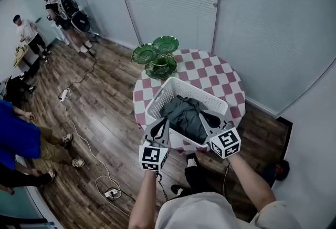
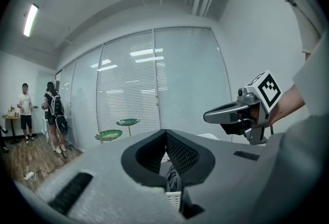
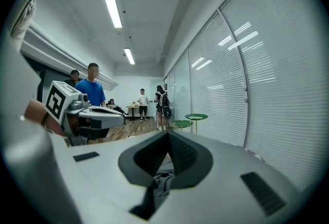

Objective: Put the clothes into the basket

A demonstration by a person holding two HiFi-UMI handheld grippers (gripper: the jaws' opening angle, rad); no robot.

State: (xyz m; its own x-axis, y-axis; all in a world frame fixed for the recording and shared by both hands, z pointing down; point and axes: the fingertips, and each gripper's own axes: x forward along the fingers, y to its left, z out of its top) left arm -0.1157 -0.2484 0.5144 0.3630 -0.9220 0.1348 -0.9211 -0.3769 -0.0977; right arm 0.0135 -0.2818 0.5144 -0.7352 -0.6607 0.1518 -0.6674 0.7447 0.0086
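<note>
Right claw (image 1: 202, 117) and left claw (image 1: 163, 123) tight on dark clothes (image 1: 184, 113) inside basket (image 1: 195, 89)

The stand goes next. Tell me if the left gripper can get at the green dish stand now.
Probably not directly: the left gripper is shut on the dark clothes, and the white basket sits between it and the green dish stand.
</note>
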